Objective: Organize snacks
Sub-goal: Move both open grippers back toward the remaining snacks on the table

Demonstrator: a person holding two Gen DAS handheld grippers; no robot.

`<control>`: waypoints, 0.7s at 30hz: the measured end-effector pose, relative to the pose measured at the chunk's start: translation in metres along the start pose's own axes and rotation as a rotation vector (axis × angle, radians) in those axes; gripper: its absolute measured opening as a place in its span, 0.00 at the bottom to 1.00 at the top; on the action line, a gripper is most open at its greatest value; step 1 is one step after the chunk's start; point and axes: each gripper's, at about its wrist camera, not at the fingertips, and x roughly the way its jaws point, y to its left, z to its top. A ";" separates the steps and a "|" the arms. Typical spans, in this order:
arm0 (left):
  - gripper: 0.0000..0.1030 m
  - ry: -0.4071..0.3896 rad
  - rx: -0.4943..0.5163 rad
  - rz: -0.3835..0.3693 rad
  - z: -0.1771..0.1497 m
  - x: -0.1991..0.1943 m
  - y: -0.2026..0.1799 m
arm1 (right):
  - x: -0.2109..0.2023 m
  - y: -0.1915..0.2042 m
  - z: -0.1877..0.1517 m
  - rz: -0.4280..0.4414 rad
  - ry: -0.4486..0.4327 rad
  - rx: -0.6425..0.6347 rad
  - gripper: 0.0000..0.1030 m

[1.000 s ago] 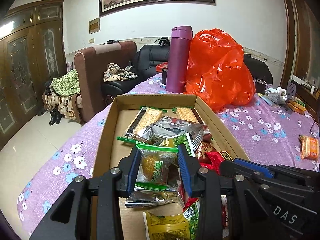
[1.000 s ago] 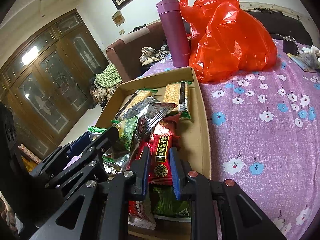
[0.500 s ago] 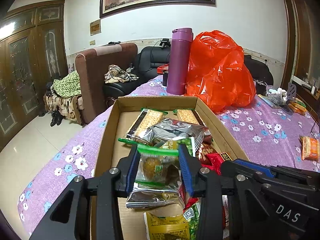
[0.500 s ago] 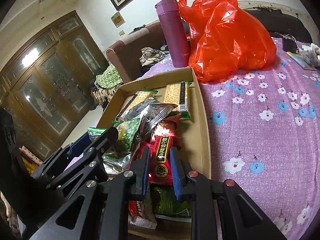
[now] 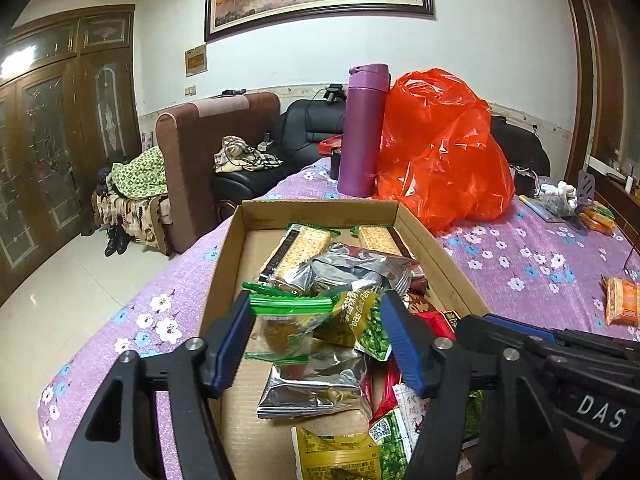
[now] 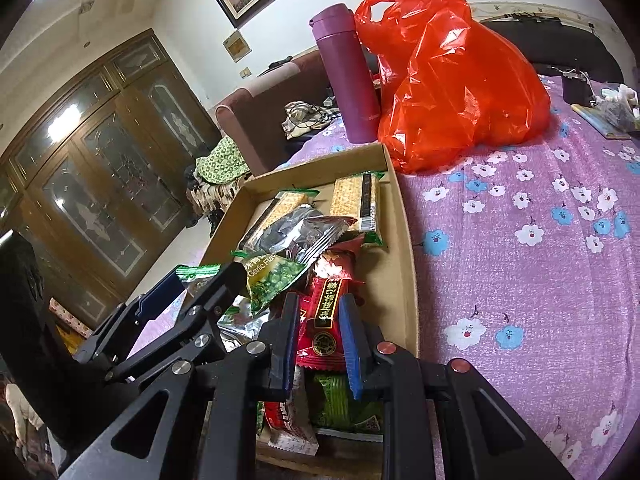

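Your left hand-held gripper [image 5: 320, 336] is opening over the cardboard box [image 5: 228, 264]; the clear green-topped snack packet [image 5: 290, 328] sits between its blue pads, and neither pad presses it now. That packet rests on a silver foil packet [image 5: 316, 384] in the near part of the box, with a green pea packet [image 5: 366, 320] leaning against its right side.

Your right hand-held gripper [image 6: 316, 344] is pinched on a red snack packet [image 6: 326, 312] with a black label, both pads tight on its sides, at the near right part of the box. Under it lie a green packet [image 6: 340, 404] and a red-and-white one [image 6: 288, 424].

Farther back in the box, two cracker packs [image 6: 356, 200] lie side by side against the far wall, partly covered by a crumpled silver bag [image 6: 300, 232].

Beyond the box on the purple flowered worktop [image 6: 520, 260] stand a purple flask [image 6: 348, 76] and an orange plastic bag [image 6: 448, 80], touching each other. An orange snack pack [image 5: 622, 300] lies alone far to the right.
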 end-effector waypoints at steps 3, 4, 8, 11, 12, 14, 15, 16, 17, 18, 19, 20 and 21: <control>0.68 -0.004 -0.001 0.002 -0.001 -0.001 0.000 | -0.002 -0.001 0.000 0.001 -0.005 0.004 0.23; 0.68 -0.004 0.000 0.002 -0.001 -0.001 0.000 | -0.003 -0.002 0.001 0.002 -0.006 0.005 0.23; 0.72 -0.009 0.003 0.004 -0.001 -0.002 0.001 | -0.006 -0.003 0.002 0.003 -0.012 0.006 0.23; 0.73 -0.014 0.006 0.007 -0.001 -0.003 0.000 | -0.009 -0.005 0.003 0.004 -0.018 0.014 0.25; 0.73 -0.015 0.007 0.008 -0.001 -0.003 0.000 | -0.010 -0.006 0.003 0.005 -0.020 0.016 0.26; 0.74 -0.016 0.009 0.008 -0.001 -0.003 -0.001 | -0.014 -0.008 0.004 0.004 -0.024 0.019 0.26; 0.74 -0.019 0.010 0.008 -0.001 -0.004 -0.001 | -0.016 -0.009 0.004 0.002 -0.027 0.022 0.26; 0.74 -0.025 0.010 0.008 -0.001 -0.005 -0.001 | -0.019 -0.011 0.004 0.001 -0.029 0.027 0.26; 0.75 -0.031 0.010 0.008 -0.001 -0.007 -0.001 | -0.022 -0.014 0.005 -0.001 -0.030 0.033 0.26; 0.75 -0.039 0.009 0.006 -0.001 -0.008 0.000 | -0.025 -0.017 0.006 -0.006 -0.032 0.040 0.26; 0.76 -0.045 0.008 0.004 -0.001 -0.009 -0.001 | -0.030 -0.022 0.007 -0.012 -0.035 0.051 0.26; 0.76 -0.053 0.008 0.003 -0.001 -0.011 0.000 | -0.036 -0.028 0.008 -0.016 -0.040 0.063 0.26; 0.76 -0.060 0.010 0.002 -0.001 -0.012 0.000 | -0.042 -0.035 0.008 -0.021 -0.044 0.074 0.26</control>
